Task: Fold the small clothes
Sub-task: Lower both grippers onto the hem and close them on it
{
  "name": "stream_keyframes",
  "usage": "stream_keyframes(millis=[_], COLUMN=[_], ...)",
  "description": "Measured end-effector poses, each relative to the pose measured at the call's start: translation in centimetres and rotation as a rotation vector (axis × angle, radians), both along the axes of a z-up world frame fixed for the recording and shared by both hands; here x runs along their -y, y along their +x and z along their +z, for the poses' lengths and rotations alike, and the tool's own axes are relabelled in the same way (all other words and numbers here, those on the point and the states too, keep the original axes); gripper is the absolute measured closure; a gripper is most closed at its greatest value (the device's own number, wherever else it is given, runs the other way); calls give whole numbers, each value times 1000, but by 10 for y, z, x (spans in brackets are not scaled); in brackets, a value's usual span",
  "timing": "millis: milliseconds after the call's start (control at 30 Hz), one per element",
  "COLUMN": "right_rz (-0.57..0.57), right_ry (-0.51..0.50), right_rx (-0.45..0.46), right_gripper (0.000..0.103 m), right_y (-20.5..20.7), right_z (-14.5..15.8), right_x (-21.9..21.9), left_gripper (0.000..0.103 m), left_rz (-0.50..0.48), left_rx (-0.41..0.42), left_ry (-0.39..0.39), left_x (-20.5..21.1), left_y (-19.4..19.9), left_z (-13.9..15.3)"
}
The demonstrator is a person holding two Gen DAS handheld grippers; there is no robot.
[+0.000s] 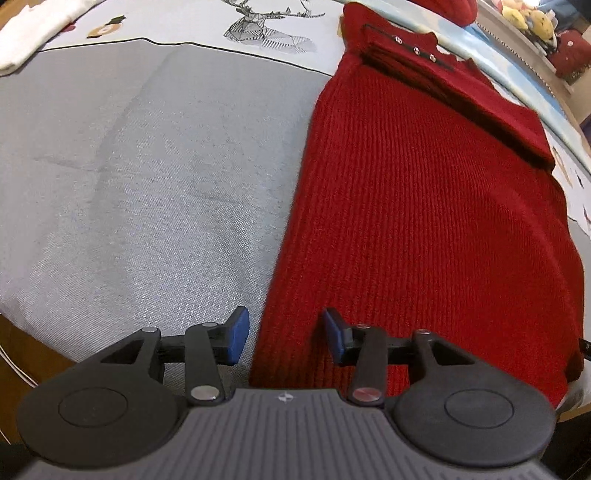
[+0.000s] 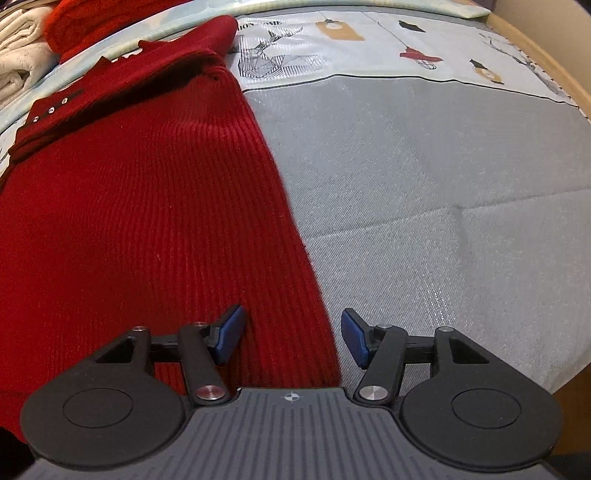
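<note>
A red ribbed knit garment (image 1: pixel 424 206) lies flat on the grey table cover (image 1: pixel 147 184), its sleeves folded in over the body and its buttoned neck at the far end. My left gripper (image 1: pixel 286 338) is open and empty, straddling the garment's near left edge just above the hem. In the right wrist view the same garment (image 2: pixel 147 221) fills the left half. My right gripper (image 2: pixel 293 338) is open and empty, straddling the garment's near right edge.
The cover's far band is printed with a deer (image 1: pixel 258 26) and tags (image 2: pixel 340 29). White folded cloth (image 1: pixel 33 33) lies far left; more white cloth (image 2: pixel 18 48) and another red garment (image 2: pixel 92 18) lie beyond. Plush toys (image 1: pixel 528 18) sit far right. The wooden table edge (image 2: pixel 554 66) curves right.
</note>
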State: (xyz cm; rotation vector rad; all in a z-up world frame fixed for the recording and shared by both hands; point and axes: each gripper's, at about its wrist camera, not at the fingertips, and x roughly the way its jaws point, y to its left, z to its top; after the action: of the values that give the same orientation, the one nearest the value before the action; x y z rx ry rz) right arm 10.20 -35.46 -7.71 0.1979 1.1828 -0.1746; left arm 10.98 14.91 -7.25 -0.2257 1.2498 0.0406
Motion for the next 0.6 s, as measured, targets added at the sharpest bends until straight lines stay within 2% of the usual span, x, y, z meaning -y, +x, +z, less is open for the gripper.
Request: stream_keyframes(millis=[300, 600], right_rz=[27, 81], right_ry=[25, 36], right_rx=[-10, -27], right_gripper=[45, 44], right_y=[0, 1], right_z=[1, 1], right_x=[-2, -12], left_gripper=[56, 56], left_rz=[-49, -58], left_rx=[20, 18], left_ry=[19, 24], left_x=[11, 13], left_y=[-2, 0], left_z=[-2, -4])
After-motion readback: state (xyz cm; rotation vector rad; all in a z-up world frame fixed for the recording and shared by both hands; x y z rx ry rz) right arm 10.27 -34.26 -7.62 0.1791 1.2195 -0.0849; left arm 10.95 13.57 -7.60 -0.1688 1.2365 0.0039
